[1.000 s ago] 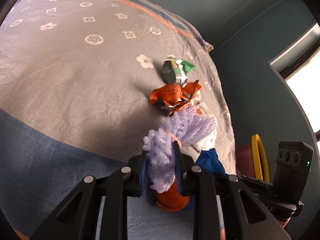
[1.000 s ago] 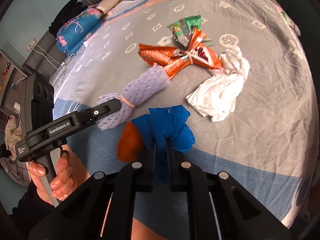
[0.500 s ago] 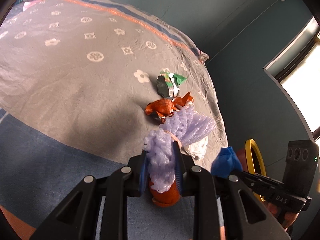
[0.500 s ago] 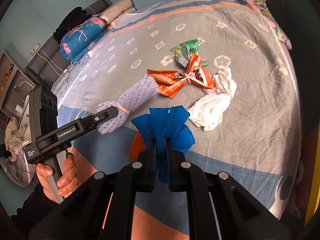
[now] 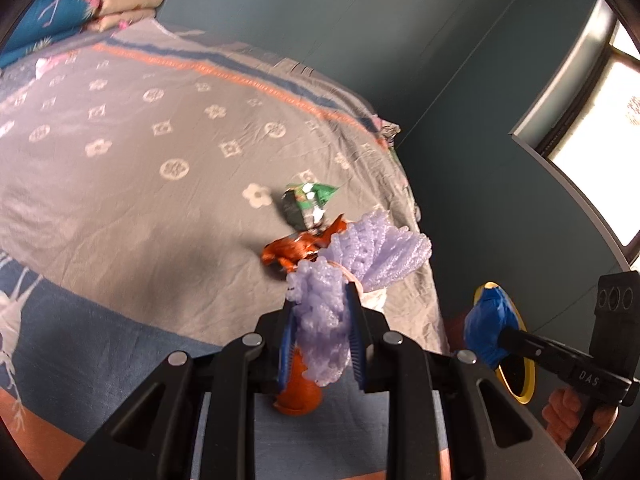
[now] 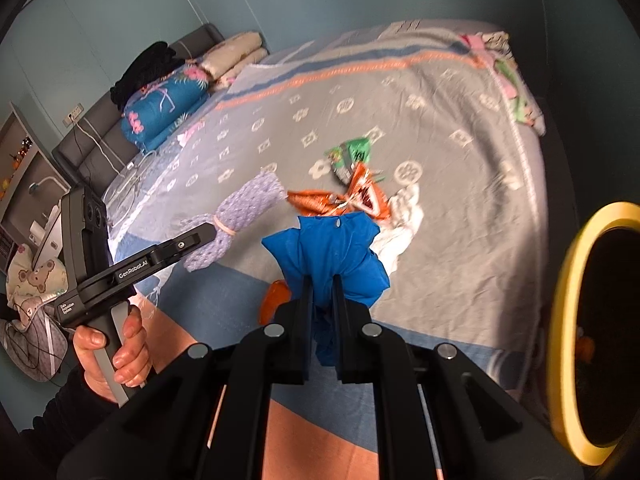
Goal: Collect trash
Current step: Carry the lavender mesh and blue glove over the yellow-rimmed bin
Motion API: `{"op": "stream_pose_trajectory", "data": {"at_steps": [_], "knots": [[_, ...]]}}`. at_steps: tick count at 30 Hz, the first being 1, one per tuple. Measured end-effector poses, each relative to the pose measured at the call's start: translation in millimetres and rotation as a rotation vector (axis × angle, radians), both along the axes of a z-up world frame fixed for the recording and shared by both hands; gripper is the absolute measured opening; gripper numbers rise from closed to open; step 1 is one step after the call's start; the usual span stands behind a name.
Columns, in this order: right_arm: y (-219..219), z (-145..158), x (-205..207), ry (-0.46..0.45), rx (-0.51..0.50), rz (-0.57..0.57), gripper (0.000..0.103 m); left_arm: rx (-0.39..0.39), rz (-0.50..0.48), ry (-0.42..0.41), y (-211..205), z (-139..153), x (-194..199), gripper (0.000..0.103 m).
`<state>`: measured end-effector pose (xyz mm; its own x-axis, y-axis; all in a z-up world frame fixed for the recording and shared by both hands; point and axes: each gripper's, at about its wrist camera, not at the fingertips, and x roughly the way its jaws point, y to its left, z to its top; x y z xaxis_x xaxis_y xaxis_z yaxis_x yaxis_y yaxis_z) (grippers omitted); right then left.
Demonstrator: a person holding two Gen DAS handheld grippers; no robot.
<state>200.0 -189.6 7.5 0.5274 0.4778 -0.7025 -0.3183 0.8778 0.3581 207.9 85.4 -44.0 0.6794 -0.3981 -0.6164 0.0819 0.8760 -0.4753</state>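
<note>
My left gripper (image 5: 322, 334) is shut on a purple foam net (image 5: 360, 258) and holds it above the bed; the net also shows in the right wrist view (image 6: 240, 216). My right gripper (image 6: 322, 284) is shut on a blue crumpled bag (image 6: 336, 256) and holds it in the air, near the yellow-rimmed bin (image 6: 576, 320) at the bed's right side. In the left wrist view the blue bag (image 5: 488, 330) hangs in front of the bin's rim (image 5: 530, 376). On the bed lie an orange wrapper (image 6: 340, 200), a green wrapper (image 6: 350, 156), a white tissue (image 6: 404, 216) and an orange piece (image 5: 298, 390).
The grey patterned bedspread (image 6: 460, 128) covers the bed. Pillows and a folded blue quilt (image 6: 164, 108) lie at its head. A shelf (image 6: 24, 184) stands at far left. A dark wall and window (image 5: 600, 120) are beyond the bed's right edge.
Both grippers have lifted away from the bed with their items. The right gripper has carried the blue bag to the right, and the yellow-rimmed bin has come into its view.
</note>
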Motion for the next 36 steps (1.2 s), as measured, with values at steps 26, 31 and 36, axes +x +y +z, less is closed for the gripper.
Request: {"op": "stream_pose_trajectory", "data": {"at_steps": [26,31,36], "knots": [[-145,73,-48,-0.169,0.048,-0.209,0.008,0.037,-0.145,-0.140,-115,86,-15,0.022],[-171,72,-52,-0.173,0.046,-0.251,0.008,0.021,-0.189,-0.139,-145,86,-9,0.022],[-199,68,-54,-0.167,0.044,-0.306,0.008,0.012,-0.242,-0.135,-180,83,-2,0.022]]}}
